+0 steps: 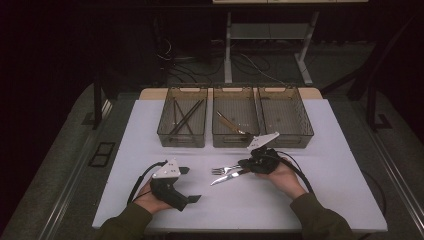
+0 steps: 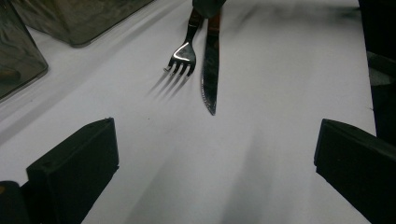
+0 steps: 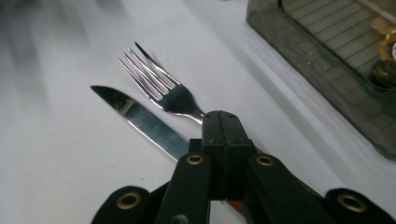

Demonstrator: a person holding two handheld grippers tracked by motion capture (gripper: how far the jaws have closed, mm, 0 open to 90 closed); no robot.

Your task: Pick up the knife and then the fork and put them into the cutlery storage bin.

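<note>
Nowhere any legible writing. Right gripper [image 1: 246, 163] jaws pressed together above fork [image 3: 161, 88] and knife [image 3: 140, 119] handles on white tabletop [image 1: 330, 190]; grasp hidden. Left gripper [image 1: 192, 184] jaws spread, empty. Three bins [image 1: 235, 137] behind.

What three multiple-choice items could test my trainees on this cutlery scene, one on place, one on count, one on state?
1. Where does the knife lie?
A. on the table, beside the fork
B. in a bin
C. on the floor

2. How many bins stand at the table's far side?
A. two
B. three
C. five

3. How do the left gripper jaws stand?
A. shut on the knife
B. shut on nothing
C. open

Key: 1 A, both rest side by side on the white table; 2 B, three stand in a row; 3 C, its jaws are wide apart.
</note>
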